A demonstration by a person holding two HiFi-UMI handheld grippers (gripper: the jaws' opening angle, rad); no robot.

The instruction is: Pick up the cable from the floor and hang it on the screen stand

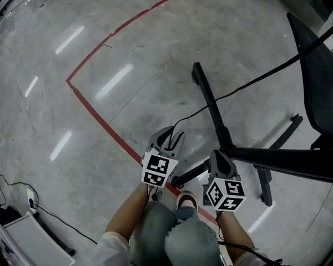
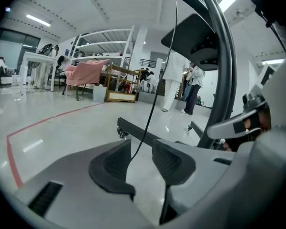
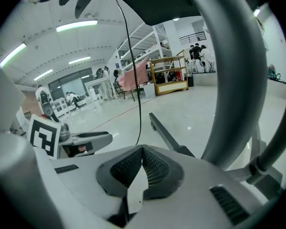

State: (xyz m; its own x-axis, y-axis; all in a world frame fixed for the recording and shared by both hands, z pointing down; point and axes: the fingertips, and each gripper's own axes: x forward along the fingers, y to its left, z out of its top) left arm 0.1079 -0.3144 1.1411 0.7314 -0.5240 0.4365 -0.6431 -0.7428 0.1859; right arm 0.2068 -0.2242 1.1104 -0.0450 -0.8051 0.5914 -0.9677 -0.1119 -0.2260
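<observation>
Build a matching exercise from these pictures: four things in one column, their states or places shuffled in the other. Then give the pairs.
Things
1. left hand-held gripper
2. right hand-held gripper
3. thin black cable
4. red tape line

States or places
A. jaws together
B. on the grey floor, bent at a corner
C. jaws apart
D. runs between the open jaws

Pairs: 1-C, 2-A, 3-D, 4-B

To the right, stand legs (image 1: 211,101) and cable (image 1: 266,75) crowd in; floor (image 1: 44,121) leftward seems open.
</observation>
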